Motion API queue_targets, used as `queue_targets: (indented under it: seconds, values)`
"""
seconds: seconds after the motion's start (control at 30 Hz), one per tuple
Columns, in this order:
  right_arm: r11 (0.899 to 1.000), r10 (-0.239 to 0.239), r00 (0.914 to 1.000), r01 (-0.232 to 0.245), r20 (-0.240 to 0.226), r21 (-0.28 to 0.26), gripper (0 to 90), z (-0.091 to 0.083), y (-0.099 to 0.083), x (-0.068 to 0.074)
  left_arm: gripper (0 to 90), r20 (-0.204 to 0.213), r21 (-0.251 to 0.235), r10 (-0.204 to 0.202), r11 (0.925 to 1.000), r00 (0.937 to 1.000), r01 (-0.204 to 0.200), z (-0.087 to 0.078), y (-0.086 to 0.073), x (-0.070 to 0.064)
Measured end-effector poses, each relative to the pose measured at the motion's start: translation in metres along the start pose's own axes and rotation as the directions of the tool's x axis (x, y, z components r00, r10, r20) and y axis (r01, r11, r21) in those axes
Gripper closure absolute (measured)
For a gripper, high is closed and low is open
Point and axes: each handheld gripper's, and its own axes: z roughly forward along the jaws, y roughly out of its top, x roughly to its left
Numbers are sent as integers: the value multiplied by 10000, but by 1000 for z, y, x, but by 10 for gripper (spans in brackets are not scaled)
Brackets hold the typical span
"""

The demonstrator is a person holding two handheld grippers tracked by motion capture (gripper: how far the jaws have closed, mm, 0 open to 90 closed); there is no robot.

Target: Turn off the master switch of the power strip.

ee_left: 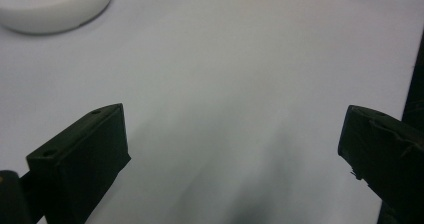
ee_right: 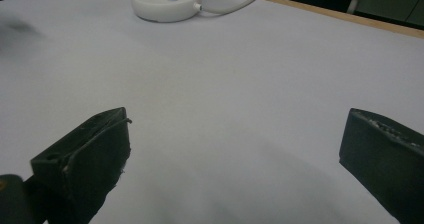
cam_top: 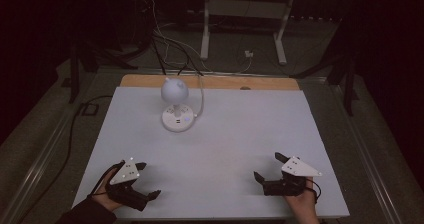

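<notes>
High view: two hand-held grippers sit at the lower edge of the white table [cam_top: 240,134], the left gripper [cam_top: 148,180] at lower left and the right gripper [cam_top: 270,167] at lower right, each with jaws spread wide and holding nothing. Farther up, left of centre, stands one white lamp [cam_top: 175,104]: round flat base, globe-shaped head, one pale cord [cam_top: 201,96] trailing away, well apart from both grippers.

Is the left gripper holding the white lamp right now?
No, the left gripper sits open near the table's front edge, with bare table between it and the white lamp standing toward the back.
</notes>
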Motion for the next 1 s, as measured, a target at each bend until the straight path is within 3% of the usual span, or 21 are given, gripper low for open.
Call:
queue_targets:
  seconds: [0.33,0.8,0.93,1.0]
  values:
    - [9999,-35,10000,35,2,-94,0,-2,1,1,3,-77,-38,333,9994,9994,-333,-12,22,5]
    - [9998,57,9999,-59,-104,-195,0,-3,2,0,3,126,-158,221,9996,9997,-219,-10,44,12]
    - [9997,72,9999,-75,-144,-216,0,-4,2,0,3,212,-336,-38,9994,9998,45,-9,52,17]
    - [9998,60,9999,-63,-154,-194,0,-3,2,0,3,118,-333,81,9994,9999,-77,-9,57,19]
